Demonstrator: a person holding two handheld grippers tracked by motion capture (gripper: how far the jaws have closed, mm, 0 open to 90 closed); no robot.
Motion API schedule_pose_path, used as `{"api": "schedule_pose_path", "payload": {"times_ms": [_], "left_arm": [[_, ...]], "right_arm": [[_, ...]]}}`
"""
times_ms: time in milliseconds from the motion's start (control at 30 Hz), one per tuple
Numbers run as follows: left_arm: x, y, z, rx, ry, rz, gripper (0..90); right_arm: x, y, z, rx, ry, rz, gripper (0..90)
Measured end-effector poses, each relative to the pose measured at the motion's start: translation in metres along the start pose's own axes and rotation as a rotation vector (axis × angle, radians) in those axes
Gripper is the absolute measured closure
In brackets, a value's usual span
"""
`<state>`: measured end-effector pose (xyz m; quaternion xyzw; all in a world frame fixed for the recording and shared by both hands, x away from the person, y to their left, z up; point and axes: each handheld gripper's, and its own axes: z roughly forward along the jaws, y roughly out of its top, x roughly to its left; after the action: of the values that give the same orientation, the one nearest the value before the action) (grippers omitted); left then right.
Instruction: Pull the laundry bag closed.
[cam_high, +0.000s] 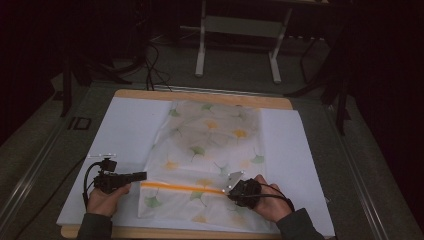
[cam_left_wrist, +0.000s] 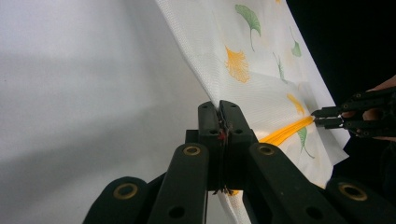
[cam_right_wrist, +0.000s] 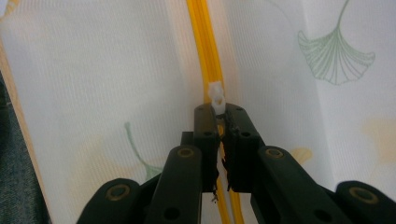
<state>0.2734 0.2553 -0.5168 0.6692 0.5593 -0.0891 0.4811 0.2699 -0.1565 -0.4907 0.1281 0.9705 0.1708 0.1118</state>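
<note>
We have a white mesh bag (cam_high: 205, 150) printed with ginkgo leaves lying flat on a white mat (cam_high: 125, 130), its near edge just ahead of both our hands. An orange zipper (cam_high: 180, 188) runs across that near part of the bag, stretched between our two grippers.

Our left gripper (cam_high: 142, 175) has its jaws pressed together on the bag's left edge, right at the end of the zipper; in the left gripper view the white fabric (cam_left_wrist: 243, 60) rises from between the closed jaws and the orange zipper (cam_left_wrist: 285, 133) leads away to the right toward the other gripper (cam_left_wrist: 320, 117).

Our right gripper (cam_high: 227, 190) is pinching the white zipper pull (cam_right_wrist: 216, 95), which sits just past its jaw tips on the orange zipper (cam_right_wrist: 205, 51). The jaws meet on the pull's tab, and the zipper runs straight ahead of them. A green leaf print (cam_right_wrist: 334, 58) lies off to the right of the jaws.
</note>
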Motion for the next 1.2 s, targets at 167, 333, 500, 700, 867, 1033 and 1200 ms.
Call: {"api": "schedule_pose_path", "payload": {"times_ms": [167,333,500,700,867,1033,1200], "left_arm": [[0.000,0.000,0.000,-0.001,0.002,0.000,89.2],[0.000,0.000,0.000,-0.002,-0.002,0.000,89.2],[0.000,0.000,0.000,-0.001,-0.001,0.000,89.2],[0.000,0.000,0.000,0.002,0.000,0.003,89.2],[0.000,0.000,0.000,0.000,-0.001,0.002,89.2],[0.000,0.000,0.000,-0.002,-0.002,0.000,89.2],[0.000,0.000,0.000,-0.001,0.000,0.000,89.2]], "right_arm": [[-0.001,-0.004,-0.001,-0.007,-0.001,0.009,84.6],[-0.004,-0.008,-0.003,-0.006,-0.001,0.020,84.6],[-0.005,-0.014,-0.004,0.004,-0.002,0.033,84.6],[-0.006,-0.017,-0.006,-0.004,-0.003,0.037,84.6],[-0.006,-0.017,-0.006,0.000,0.000,0.035,84.6],[-0.008,-0.020,-0.007,0.009,-0.002,0.036,84.6],[-0.009,-0.026,-0.009,0.011,-0.003,0.049,84.6]]}}
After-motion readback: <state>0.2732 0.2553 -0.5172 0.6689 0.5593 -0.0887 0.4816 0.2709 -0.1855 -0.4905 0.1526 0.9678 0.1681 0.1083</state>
